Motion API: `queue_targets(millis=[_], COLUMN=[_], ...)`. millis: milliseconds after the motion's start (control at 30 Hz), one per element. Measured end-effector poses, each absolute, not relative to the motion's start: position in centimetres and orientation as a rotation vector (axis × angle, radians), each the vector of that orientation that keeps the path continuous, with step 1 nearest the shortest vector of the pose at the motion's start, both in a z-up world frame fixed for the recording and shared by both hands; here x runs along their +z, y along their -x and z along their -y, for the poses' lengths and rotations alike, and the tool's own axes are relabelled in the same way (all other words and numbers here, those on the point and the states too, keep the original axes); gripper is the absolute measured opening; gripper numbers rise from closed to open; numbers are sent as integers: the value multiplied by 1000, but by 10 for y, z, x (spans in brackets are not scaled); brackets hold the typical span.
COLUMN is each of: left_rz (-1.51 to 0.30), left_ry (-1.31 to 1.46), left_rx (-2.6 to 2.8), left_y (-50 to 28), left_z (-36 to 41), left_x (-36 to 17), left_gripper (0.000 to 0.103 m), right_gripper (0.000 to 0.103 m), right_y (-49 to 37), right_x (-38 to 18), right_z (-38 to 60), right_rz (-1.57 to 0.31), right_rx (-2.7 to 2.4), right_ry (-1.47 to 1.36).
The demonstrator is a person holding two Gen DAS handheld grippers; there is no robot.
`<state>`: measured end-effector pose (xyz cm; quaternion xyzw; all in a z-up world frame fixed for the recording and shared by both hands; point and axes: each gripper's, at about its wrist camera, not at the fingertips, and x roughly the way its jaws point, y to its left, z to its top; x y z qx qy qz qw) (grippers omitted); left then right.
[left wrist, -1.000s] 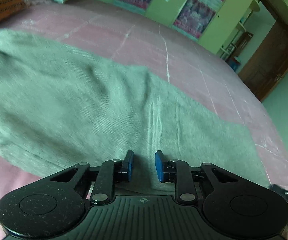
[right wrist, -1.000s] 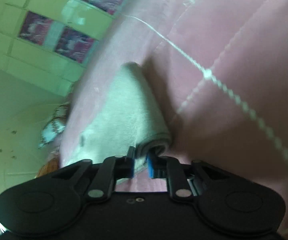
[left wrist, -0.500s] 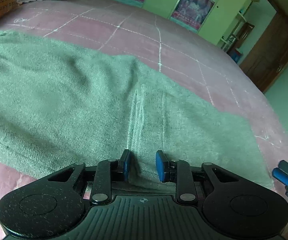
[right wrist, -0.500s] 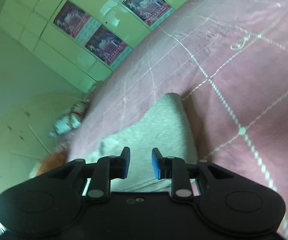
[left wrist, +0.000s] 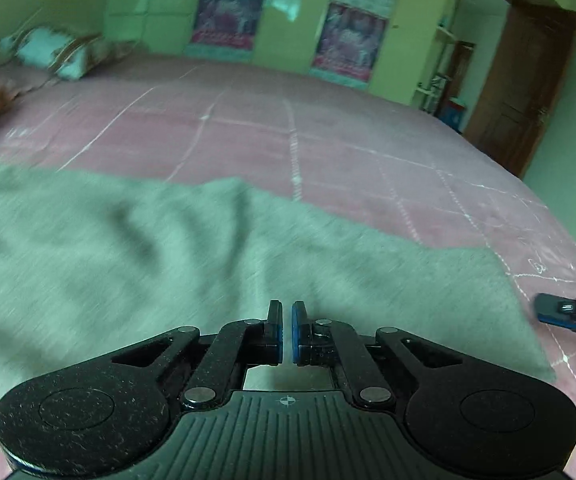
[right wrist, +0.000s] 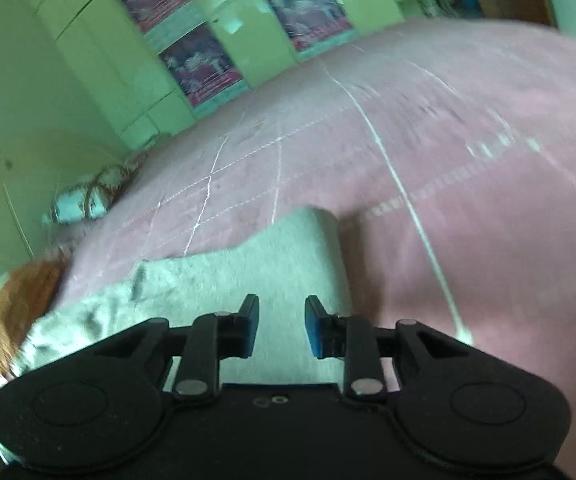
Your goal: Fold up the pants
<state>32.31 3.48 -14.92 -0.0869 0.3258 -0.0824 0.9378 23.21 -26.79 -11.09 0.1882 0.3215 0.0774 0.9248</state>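
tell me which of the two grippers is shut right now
The left gripper: its blue pads nearly meet, with nothing pinched between them. The right gripper shows a clear gap, with the grey knit pants visible through it.

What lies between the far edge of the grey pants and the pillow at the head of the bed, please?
Only bare pink quilted bedspread lies between the grey pants and the pillow; nothing rests on that stretch. The left wrist view shows it best.
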Motion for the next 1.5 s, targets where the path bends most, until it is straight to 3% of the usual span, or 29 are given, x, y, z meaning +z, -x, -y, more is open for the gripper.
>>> queue_targets(millis=[67, 167, 333, 500, 600, 667, 700, 733, 767, 933, 1133, 1300, 1500], left_rz=[-701, -751, -694, -737, -731, -724, -722, -717, -704, -608, -625, -642, -641], left_ry=[120, 70, 74, -10, -33, -31, -24, -30, -53, -39, 28, 123, 425], left_rx=[-192, -176, -161, -145, -133, -142, -155, -153, -123, -121, -64, 38, 144], left_y=[-333, -346, -368, -386, -383, -374, -378, -374, -368, -325, -272, -236, -227], left_z=[-22, -17, -19, -8, -1, 1, 0, 2, 4, -3, -47, -110, -212], left_x=[-158, -158, -143, -165, -163, -157, -156, -152, -149, -132, -134, -141, -169], left_gripper=[9, 9, 9, 9, 10, 22, 50, 94, 103, 103, 103, 103, 103], right_gripper=[18, 11, 17, 15, 17, 19, 24, 29, 32, 35, 38, 45, 45], right_y=[-250, -269, -281, -330, -322, -309, -301, -295, -288, -246, -207, -188, -185], right_x=[-121, -133, -97, -141, -135, -126, -122, -119, -118, -109, -108, -110, -108], right_z=[257, 252, 248, 242, 242, 253, 260, 264, 268, 288, 312, 308, 290], right_rz=[-700, -802, -632, -822, -789, -738, -718, -707, -701, -656, -620, -628, -645], right_rx=[147, 125, 174, 128, 150, 165, 168, 161, 154, 130, 83, 86, 117], right_ry=[-278, -226, -210, -155, -140, -214, -249, -266, -275, -326, -397, -402, -422])
